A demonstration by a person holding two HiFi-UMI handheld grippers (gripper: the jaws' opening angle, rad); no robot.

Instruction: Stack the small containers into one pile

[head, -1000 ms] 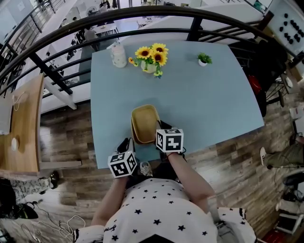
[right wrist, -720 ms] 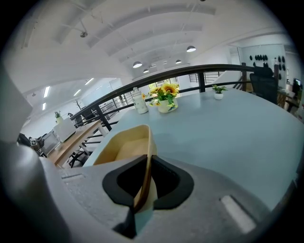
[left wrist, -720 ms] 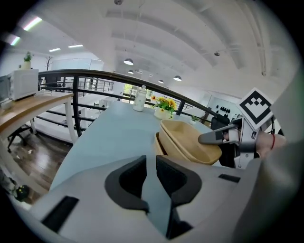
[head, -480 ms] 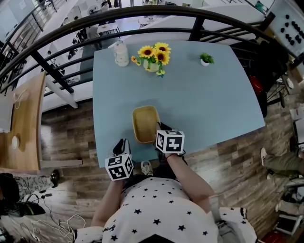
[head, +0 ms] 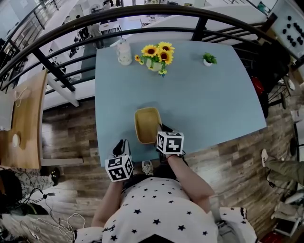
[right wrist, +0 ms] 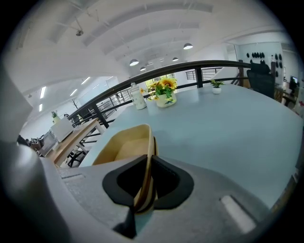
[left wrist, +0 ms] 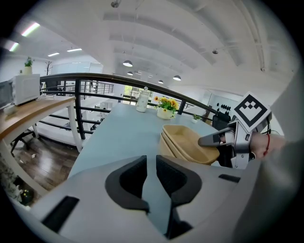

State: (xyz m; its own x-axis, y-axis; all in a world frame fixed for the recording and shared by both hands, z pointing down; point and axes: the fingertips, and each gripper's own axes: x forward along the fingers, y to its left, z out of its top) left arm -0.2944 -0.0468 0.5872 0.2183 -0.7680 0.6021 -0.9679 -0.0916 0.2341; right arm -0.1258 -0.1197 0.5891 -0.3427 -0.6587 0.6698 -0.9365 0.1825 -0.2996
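Table (head: 204,104): nested containers (head: 146,124) near its near edge; right gripper (right wrist: 148,182) on their near right rim, left gripper (head: 122,145) to their left at the edge; along the far side, left to right, bottle (head: 124,52), sunflowers (head: 156,56), plant (head: 208,59); railing (head: 142,12) behind.

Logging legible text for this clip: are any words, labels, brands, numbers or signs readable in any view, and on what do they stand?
No readable text in any view.
Black-and-white marker cubes: square code patterns only, no letters or digits.
Tall white bottle: any label is too small to read.
Stacked tan rounded-rectangular containers: plain, no print visible.
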